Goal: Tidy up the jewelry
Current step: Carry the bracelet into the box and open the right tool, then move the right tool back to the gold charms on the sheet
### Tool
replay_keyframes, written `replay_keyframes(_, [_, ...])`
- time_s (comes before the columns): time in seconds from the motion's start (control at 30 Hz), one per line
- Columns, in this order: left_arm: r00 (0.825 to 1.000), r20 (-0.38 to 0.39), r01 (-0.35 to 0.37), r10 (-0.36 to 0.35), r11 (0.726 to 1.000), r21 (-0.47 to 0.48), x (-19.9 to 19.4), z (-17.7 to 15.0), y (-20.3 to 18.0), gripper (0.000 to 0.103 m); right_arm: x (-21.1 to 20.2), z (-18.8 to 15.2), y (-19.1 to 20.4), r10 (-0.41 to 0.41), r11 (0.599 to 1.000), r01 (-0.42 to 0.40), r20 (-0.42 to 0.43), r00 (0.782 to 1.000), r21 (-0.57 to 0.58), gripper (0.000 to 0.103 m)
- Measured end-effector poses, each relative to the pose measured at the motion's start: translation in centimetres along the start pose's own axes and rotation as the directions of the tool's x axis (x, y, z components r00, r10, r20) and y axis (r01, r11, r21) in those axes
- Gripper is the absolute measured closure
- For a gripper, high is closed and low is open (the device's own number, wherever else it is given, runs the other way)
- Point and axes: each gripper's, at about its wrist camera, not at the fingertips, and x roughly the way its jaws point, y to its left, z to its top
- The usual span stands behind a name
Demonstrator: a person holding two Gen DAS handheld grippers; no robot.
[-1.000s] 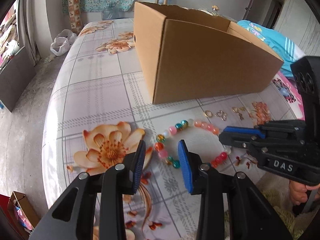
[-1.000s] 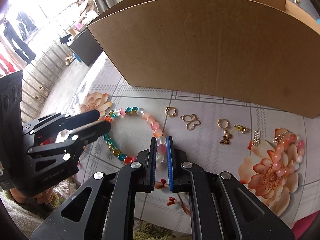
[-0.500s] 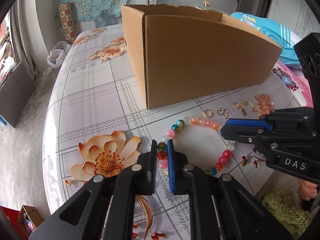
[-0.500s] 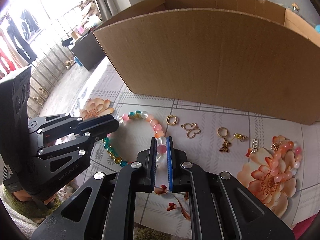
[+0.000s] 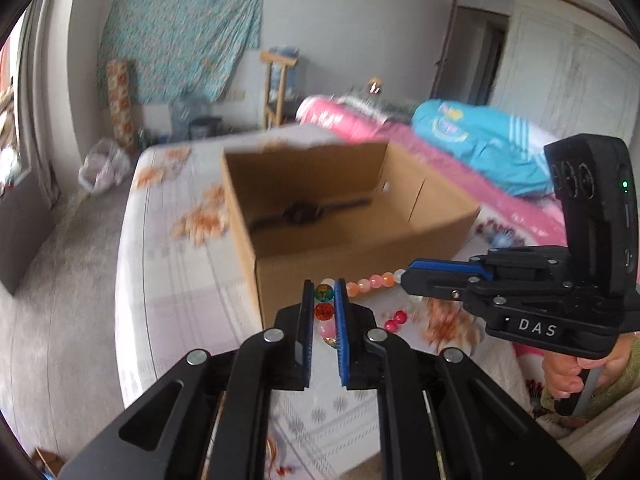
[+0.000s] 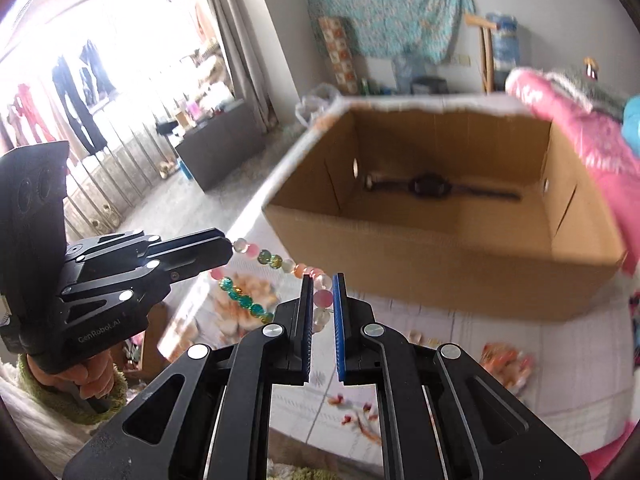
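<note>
I am gripping the bead bracelet [image 5: 370,282] with both tongs at once, so it is hanging in the air between them, above the flowered tablecloth [image 5: 168,304] and just in front of the cardboard box [image 6: 440,248]. My left gripper [image 5: 325,300] is clamped on the green and orange beads; its jaws have just been closing onto them. My right gripper [image 6: 322,298] is pinching the pale pink and white beads on the strand's other side. The box is standing open, and a dark watch [image 6: 430,188] is lying flat on its floor. Motion is blurring the table and bedding [image 5: 472,148] behind.
</note>
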Motion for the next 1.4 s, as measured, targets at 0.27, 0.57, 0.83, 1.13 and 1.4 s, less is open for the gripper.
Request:
replay_keyframes(0.27, [0.999, 0.044, 0.003, -0.007, 0.995, 0.103, 4.3, 8.2, 0.4, 0.094, 1.6, 8.3, -3.9, 0.026, 0.999, -0.026, 0.015, 1.0, -0.035, 0.095])
replay_keyframes(0.57, [0.96, -0.28, -0.012, 0.026, 0.999, 0.051, 17.4, 7.4, 4.8, 0.094, 14.3, 11.2, -10.0, 0.127, 0.985, -0.072, -0.375, 0.918, 0.158, 0.095])
replay_keyframes(0.83, [0.945, -0.319, -0.038, 0.068, 0.994, 0.098, 18.3, 7.2, 5.0, 0.093, 16.7, 11.4, -9.8, 0.126, 0.983, -0.05, -0.459, 0.879, 0.175, 0.085])
replay_keyframes(1.13, [0.995, -0.099, -0.017, 0.021, 0.999, 0.042, 9.3, 7.1, 5.4, 0.093, 7.0, 11.3, -10.1, 0.148, 0.977, -0.117, -0.173, 0.974, 0.177, 0.079])
replay_keyframes(1.4, [0.993, -0.032, 0.11, -0.111, 0.994, -0.015, 1.7, -0.6, 3.7, 0.093, -3.8, 1.1, -9.0, 0.167, 0.979, -0.161, -0.043, 0.985, 0.125, 0.065])
